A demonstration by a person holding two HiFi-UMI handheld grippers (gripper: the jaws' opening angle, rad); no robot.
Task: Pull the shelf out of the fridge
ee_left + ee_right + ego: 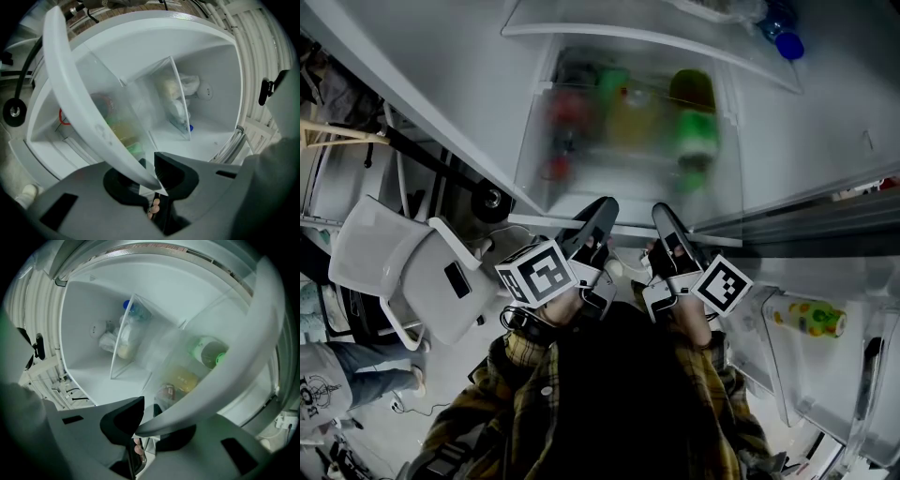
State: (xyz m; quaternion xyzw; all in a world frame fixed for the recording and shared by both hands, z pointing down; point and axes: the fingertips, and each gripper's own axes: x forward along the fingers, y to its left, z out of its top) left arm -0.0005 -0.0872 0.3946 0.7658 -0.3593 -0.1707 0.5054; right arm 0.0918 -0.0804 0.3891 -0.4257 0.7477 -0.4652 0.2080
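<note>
We find the left gripper [596,223] and right gripper [667,227] both clamped on the white front rim of the shelf [619,164], which lies inside the fridge [825,131]. Only the head view shows a white chair [394,267] close at left.

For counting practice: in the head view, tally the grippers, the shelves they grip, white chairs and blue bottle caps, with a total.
Grippers: 2 (left gripper, right gripper)
Shelf, gripped: 1
White chair: 1
Blue bottle cap: 1
Total: 5

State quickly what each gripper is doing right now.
Left gripper: closed on the shelf front rim.
Right gripper: closed on the same rim.
</note>
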